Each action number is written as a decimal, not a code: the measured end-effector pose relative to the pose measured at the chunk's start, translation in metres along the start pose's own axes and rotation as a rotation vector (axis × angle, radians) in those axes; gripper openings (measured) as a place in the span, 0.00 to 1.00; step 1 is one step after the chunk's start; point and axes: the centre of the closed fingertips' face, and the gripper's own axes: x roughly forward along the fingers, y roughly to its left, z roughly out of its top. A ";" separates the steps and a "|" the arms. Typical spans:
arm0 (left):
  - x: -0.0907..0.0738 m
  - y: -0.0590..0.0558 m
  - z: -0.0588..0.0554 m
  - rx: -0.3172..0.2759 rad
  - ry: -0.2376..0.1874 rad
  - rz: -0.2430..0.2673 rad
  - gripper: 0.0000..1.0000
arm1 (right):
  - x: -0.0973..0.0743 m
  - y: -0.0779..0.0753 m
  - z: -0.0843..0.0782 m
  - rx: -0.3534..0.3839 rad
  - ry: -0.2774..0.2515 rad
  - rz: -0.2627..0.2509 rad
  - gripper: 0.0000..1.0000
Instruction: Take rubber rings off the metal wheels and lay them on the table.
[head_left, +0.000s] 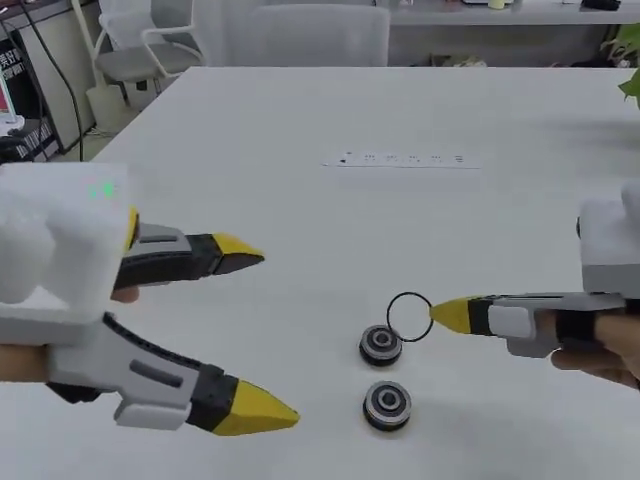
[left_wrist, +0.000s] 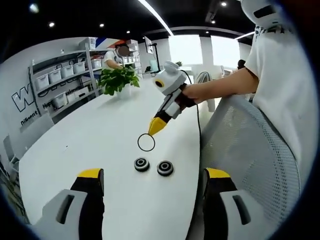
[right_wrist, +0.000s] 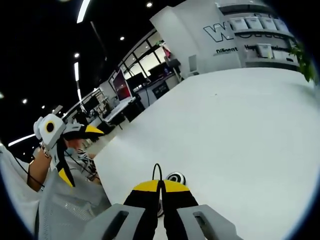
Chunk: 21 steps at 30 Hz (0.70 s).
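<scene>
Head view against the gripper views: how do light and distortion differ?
Head view: even light, faint shadows under the metal wheels, left gripper body blown out white. Left gripper view: fisheye curves the table. Right gripper view: dark ceiling, bright lamps.

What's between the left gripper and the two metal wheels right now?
Nothing: bare table between the left gripper and the metal wheels, per head view and left gripper view. The rubber ring sits beyond them, in the shut right gripper.

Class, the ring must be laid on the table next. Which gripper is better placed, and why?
Right. The right gripper is shut on the rubber ring, beside the wheels. The left gripper is open, holds nothing and sits farther off.
</scene>
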 end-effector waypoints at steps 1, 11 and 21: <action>-0.003 0.000 -0.002 -0.003 0.004 0.010 0.80 | 0.000 0.000 0.000 0.000 -0.002 0.001 0.00; -0.020 -0.008 -0.036 -0.103 0.027 0.078 0.79 | -0.003 0.004 0.008 0.012 -0.041 0.025 0.00; -0.021 -0.018 -0.057 -0.195 0.023 0.114 0.79 | -0.004 0.010 0.016 0.015 -0.075 0.048 0.00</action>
